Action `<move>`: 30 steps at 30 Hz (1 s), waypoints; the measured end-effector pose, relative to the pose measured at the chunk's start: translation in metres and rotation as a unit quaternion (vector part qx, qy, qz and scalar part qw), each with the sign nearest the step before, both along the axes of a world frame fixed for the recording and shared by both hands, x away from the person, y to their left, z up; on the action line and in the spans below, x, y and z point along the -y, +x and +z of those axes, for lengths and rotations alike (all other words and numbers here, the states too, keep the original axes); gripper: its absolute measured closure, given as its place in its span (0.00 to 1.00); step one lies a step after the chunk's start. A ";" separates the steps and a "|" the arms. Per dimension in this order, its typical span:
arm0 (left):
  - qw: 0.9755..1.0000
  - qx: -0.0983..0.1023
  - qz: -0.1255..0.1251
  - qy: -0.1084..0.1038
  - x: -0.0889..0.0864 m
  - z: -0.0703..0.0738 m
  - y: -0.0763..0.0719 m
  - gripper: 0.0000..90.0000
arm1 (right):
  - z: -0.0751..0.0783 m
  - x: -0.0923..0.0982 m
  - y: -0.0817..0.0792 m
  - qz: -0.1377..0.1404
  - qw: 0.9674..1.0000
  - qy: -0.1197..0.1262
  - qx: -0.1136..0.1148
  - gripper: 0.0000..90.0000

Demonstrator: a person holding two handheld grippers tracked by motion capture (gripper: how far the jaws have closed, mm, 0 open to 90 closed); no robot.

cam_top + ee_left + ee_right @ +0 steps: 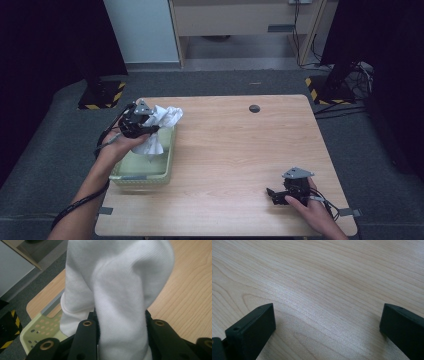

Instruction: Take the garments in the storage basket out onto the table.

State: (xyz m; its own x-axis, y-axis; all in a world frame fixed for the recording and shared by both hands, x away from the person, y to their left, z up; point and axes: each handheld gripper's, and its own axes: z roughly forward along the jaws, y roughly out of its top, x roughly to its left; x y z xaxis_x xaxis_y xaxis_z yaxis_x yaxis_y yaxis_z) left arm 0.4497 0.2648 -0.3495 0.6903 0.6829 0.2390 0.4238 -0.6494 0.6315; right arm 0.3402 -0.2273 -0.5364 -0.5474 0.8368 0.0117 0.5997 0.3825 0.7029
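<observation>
On the wooden table (235, 145), a pale green perforated basket (167, 165) sits at the left edge. Above it, the left gripper (150, 122) pinches a bunched white ribbed cloth (120, 290). The right gripper (272, 195) lies low near the front right, jaws spread apart.

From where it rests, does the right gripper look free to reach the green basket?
Probably yes: the right gripper is open and holds nothing, and bare table lies between it and the green basket.

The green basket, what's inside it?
The white cloth, gripped by the left gripper, hangs down into the green basket. The basket floor beside it looks bare; whatever lies under the cloth is hidden.
</observation>
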 end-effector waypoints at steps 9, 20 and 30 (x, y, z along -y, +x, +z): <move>0.999 0.002 -0.034 0.001 0.031 0.017 -0.015 0.79 | 0.000 0.000 0.000 0.000 1.000 0.000 0.000 0.00; 0.996 -0.006 -0.084 -0.014 0.074 0.029 -0.033 0.79 | 0.000 0.000 0.000 0.000 1.000 0.000 0.000 0.00; 0.992 -0.027 -0.121 -0.023 0.117 0.003 -0.037 0.79 | 0.000 0.000 0.000 0.000 1.000 0.000 0.000 0.00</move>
State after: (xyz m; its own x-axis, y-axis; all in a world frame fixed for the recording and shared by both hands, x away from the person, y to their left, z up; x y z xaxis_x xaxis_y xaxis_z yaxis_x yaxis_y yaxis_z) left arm 0.4128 0.1476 -0.3463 0.8467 0.5046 0.1690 0.2933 -0.7075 0.6430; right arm 0.3402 -0.2274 -0.5364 -0.5481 0.8363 0.0119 0.5995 0.3830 0.7028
